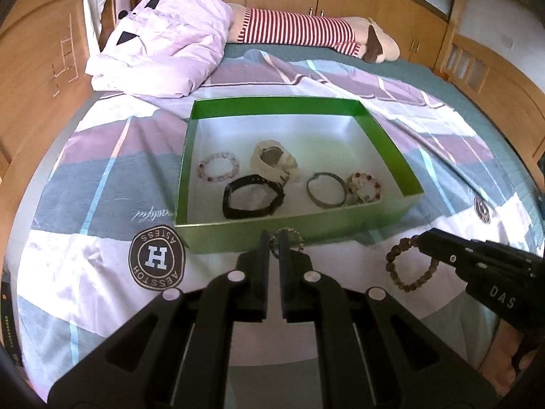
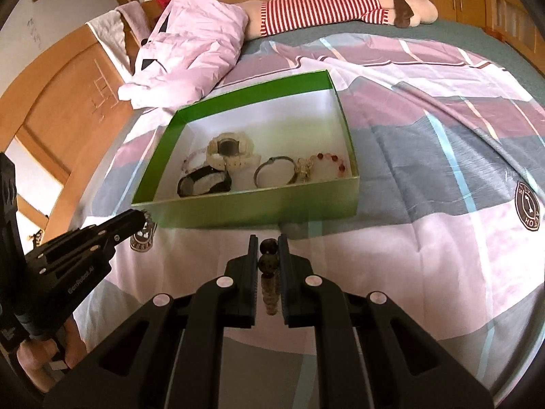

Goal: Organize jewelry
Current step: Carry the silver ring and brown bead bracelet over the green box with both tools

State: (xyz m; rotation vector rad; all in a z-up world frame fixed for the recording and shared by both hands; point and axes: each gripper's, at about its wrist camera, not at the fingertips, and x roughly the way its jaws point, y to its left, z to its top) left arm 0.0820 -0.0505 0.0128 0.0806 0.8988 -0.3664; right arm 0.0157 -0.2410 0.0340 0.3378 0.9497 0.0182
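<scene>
A green box (image 1: 388, 143) with a pale floor is seen lying on the bed's patchwork quilt (image 1: 112, 156). Inside it, along the near wall, a pink beaded bracelet (image 1: 219, 167), a cream watch (image 1: 272, 160), a black watch (image 1: 253, 196), a grey metal bangle (image 1: 326, 190) and a red-and-clear beaded bracelet (image 1: 364, 187) are laid side by side. Just outside the box's near wall, a small multicoloured beaded bracelet (image 1: 286, 238) is pinched between the nearly closed jaws of the left gripper (image 1: 274, 242). Off to that gripper's right, a brown wooden-bead bracelet (image 1: 408, 266) is gripped by the right gripper (image 1: 420, 242), its loop hanging below the tips; in the right wrist view its beads (image 2: 269, 262) are seen clamped between the narrowly parted jaws. A folded pink duvet (image 1: 163, 44) and a striped plush toy (image 1: 306, 30) are seen beyond the box.
</scene>
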